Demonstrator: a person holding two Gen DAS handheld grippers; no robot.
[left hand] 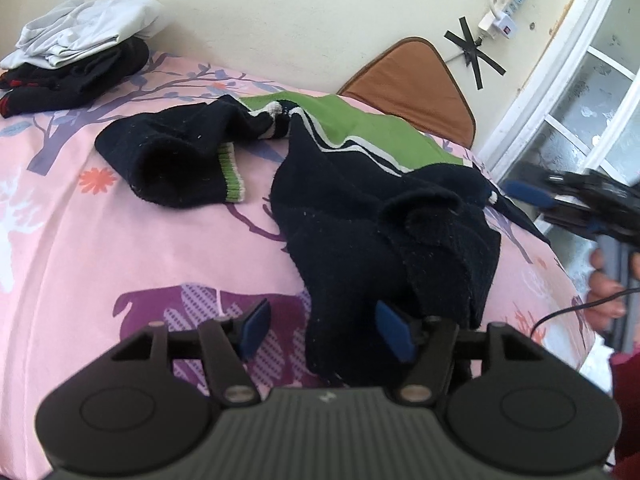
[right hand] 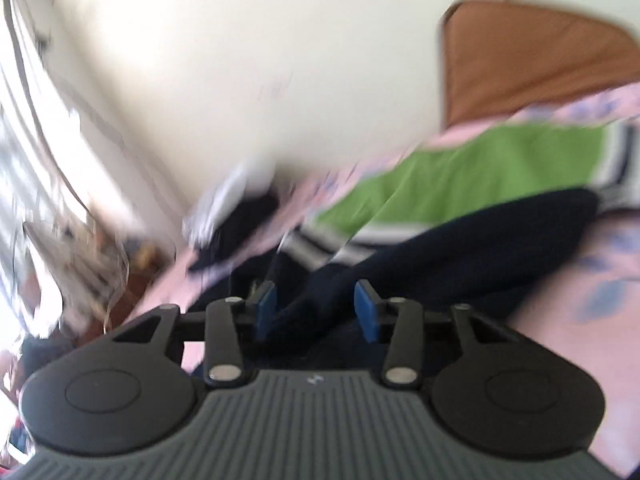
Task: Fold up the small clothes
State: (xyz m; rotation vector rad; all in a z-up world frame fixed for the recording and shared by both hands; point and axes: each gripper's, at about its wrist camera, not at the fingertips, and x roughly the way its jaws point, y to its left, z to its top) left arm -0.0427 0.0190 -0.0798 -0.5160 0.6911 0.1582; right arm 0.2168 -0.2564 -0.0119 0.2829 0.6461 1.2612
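bed sheet (left hand: 80,240), pink with tree print, carried everything. largest piece on it: small navy sweater (left hand: 360,220) with green panel and white stripes, lying rumpled mid-bed, one sleeve (left hand: 172,160) flung out left, cuff open. judged unfolded, work on it barely begun. far left corner by the wall: stack of clothes (left hand: 72,56), pale over dark, looked already folded. left gripper (left hand: 320,330) had jaws apart, hem edge between them, nothing pinched. right gripper (right hand: 316,312) likewise spread, navy cloth between the pads but not clamped; that view was blurred. sleeves and body fold all remained.
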